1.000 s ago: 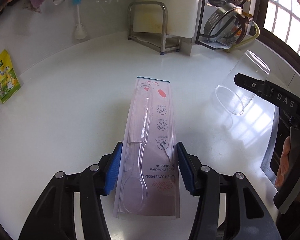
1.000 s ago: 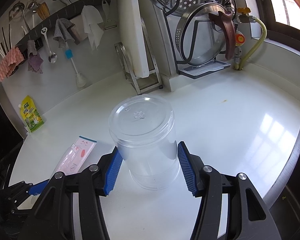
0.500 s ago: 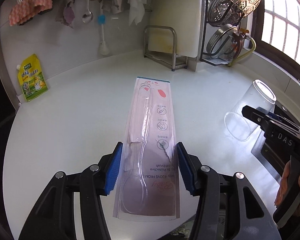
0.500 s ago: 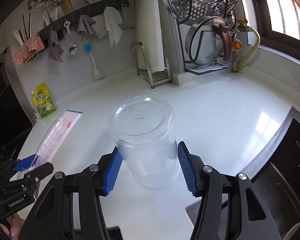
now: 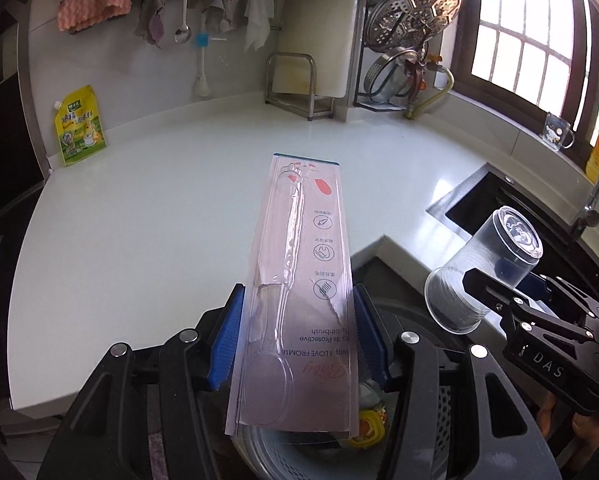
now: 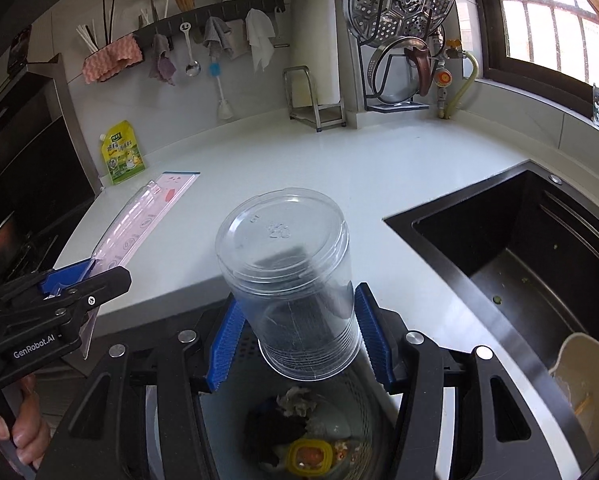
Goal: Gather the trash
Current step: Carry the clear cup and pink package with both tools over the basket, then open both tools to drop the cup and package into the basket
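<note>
Trash held above bin (image 6: pixel 179 432), lower frame.
Left gripper (image 5: pixel 297 336) clamps toothbrush package (image 5: pixel 299 300); right gripper (image 6: pixel 297 338) clamps clear plastic cup (image 6: pixel 287 280).

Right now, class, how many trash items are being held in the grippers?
2. The toothbrush package is in the left gripper; the clear plastic cup is in the right gripper. Both are over the trash bin.

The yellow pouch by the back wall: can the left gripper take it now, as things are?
Probably not. The left gripper is shut on the toothbrush package, so its jaws are occupied, and it hangs over the trash bin, off the counter. The yellow pouch stands far across the counter, though nothing lies between.
</note>
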The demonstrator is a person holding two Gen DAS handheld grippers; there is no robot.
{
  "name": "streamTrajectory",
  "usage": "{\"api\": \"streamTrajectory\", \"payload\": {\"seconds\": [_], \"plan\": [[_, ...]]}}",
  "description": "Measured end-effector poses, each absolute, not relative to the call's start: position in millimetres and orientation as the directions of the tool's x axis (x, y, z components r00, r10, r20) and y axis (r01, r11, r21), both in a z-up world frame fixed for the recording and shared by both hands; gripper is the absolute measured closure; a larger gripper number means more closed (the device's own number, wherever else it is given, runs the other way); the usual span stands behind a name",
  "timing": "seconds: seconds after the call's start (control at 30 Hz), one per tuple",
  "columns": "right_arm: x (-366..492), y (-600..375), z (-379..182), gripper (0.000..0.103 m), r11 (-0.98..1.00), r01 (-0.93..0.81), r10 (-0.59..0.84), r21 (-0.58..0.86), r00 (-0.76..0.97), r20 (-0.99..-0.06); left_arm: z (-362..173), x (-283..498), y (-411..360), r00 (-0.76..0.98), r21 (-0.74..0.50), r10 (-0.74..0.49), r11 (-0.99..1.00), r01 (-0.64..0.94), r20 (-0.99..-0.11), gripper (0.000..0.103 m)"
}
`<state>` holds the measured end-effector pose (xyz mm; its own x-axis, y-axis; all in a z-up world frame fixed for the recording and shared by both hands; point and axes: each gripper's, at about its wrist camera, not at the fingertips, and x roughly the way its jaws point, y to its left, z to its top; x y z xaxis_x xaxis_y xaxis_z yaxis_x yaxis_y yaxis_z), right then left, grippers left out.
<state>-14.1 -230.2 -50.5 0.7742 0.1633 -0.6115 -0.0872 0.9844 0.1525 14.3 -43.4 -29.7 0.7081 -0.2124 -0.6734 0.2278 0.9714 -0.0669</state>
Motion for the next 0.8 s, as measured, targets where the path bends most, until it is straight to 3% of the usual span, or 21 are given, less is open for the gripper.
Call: {"api": "streamTrajectory", "payload": {"seconds": [0.3, 0.67, 0.73, 0.8], "plan": [[-74.3, -206.0, -91.5, 0.05, 0.989, -0.08, 0.143, 0.123, 0.714, -0.686, -62.9, -41.4, -39.6, 0.684, -0.047, -0.223, 0.963, 0.266, -0.695, 0.051], [-83.2, -211.3, -116.5, 0.049, 0.989, -0.045, 0.134, 0.141, 0.679, -0.722, -91.9, -54.8, -43.0, 0.634, -0.051, -0.23, 0.956, 0.288, -0.738, 0.05], [-84.2, -212.5, -116.1, 0.044, 0.989, -0.038, 0.13, 0.143, 0.687, -0.715, -91.2, -54.5, -41.3, 0.64, -0.046, -0.219, 0.96, 0.276, -0.736, 0.049], [-85.1, -213.6, -113.5, 0.029, 0.99, -0.034, 0.124, 0.14, 0.698, -0.706, -89.4, -54.7, -39.1, 0.647, -0.048, -0.214, 0.963, 0.265, -0.732, 0.036]]}}
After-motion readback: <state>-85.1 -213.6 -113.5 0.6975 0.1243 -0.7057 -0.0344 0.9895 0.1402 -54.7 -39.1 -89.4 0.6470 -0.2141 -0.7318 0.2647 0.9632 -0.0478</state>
